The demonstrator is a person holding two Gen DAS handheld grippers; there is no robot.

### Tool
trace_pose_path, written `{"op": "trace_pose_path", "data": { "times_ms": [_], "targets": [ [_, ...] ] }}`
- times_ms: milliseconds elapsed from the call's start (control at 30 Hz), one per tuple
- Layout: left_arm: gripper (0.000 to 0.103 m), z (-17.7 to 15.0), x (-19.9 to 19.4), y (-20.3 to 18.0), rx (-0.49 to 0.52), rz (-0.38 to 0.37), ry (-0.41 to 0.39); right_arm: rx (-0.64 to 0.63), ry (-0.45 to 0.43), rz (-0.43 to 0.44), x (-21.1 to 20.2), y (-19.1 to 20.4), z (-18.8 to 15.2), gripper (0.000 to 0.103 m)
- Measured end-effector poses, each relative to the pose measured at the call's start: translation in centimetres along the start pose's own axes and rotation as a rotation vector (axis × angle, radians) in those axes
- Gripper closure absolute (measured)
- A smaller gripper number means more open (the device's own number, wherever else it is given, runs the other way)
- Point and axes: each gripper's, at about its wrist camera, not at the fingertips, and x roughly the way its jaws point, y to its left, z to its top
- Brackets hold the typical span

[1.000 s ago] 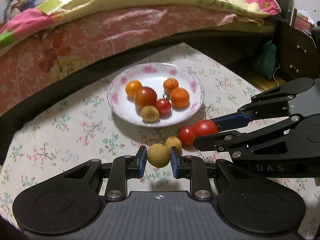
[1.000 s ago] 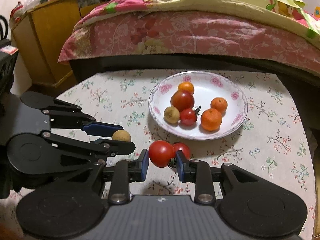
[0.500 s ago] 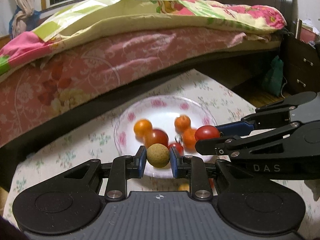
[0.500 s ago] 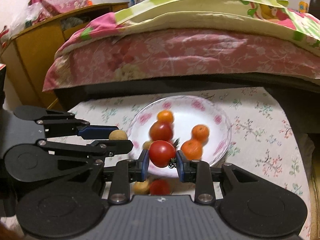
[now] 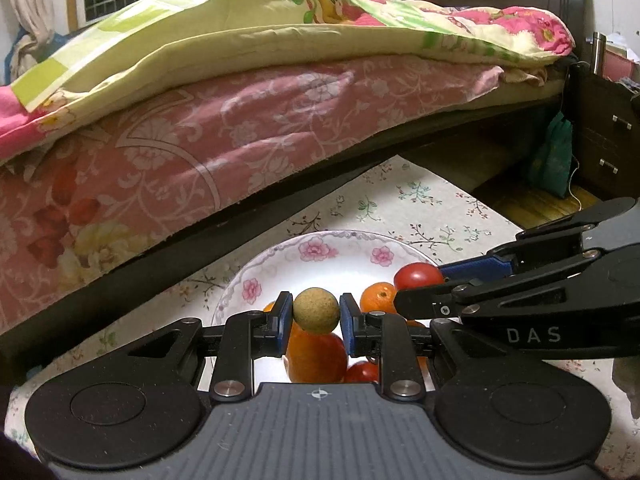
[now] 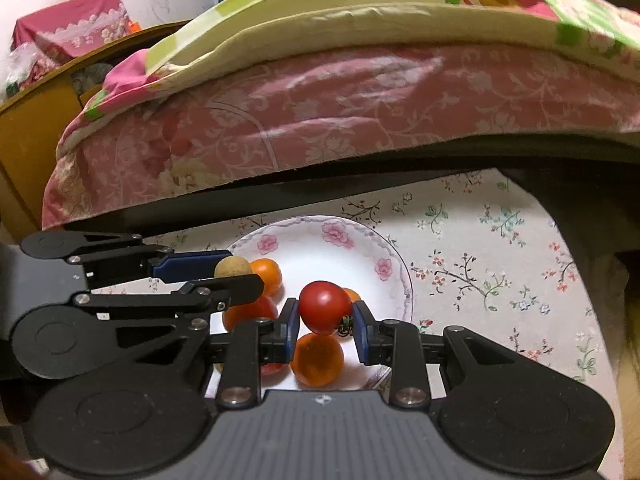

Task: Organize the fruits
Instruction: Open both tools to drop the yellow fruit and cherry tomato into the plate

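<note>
**Both grippers hold fruit above the floral plate**

Left wrist view: the left gripper (image 5: 316, 316), at lower centre, is closed on a round tan fruit (image 5: 316, 310), pinched between its blue pads. Directly behind and below sits a white plate (image 5: 256, 280) with pink flowers on its rim, holding an orange fruit (image 5: 318, 356) and a small red tomato (image 5: 362, 372), both partly hidden by the fingers. From the right edge the right gripper (image 5: 420, 280) reaches in, clamping a red tomato (image 5: 418, 276) over the plate. A pink floral bedspread (image 5: 240, 140) fills the upper frame.

Right wrist view: the right gripper (image 6: 326, 320), lower centre, grips the red tomato (image 6: 325, 306) above an orange (image 6: 317, 358) on the plate (image 6: 320, 236). The left gripper (image 6: 236, 272) enters from the left edge with the tan fruit (image 6: 233, 267), screening another orange (image 6: 267, 274). A flowered tablecloth (image 6: 480, 264) spreads to the right.
</note>
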Motion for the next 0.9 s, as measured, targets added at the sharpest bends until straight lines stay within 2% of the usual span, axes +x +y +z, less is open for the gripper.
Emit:
{"op": "trace_pose_path", "data": {
  "times_ms": [267, 567, 900],
  "targets": [
    [0.071, 0.4, 1.1, 0.0, 0.025, 0.005, 0.007, 0.028, 0.000, 0.010, 0.6, -0.7, 0.1, 0.074],
    [0.061, 0.1, 1.2, 0.3, 0.012, 0.021, 0.020, 0.033, 0.013, 0.015, 0.8, -0.8, 0.0, 0.073],
    [0.050, -0.1, -0.1, 0.7, 0.003, 0.036, 0.010, 0.024, -0.013, 0.013, 0.3, -0.4, 0.2, 0.069]
  ]
}}
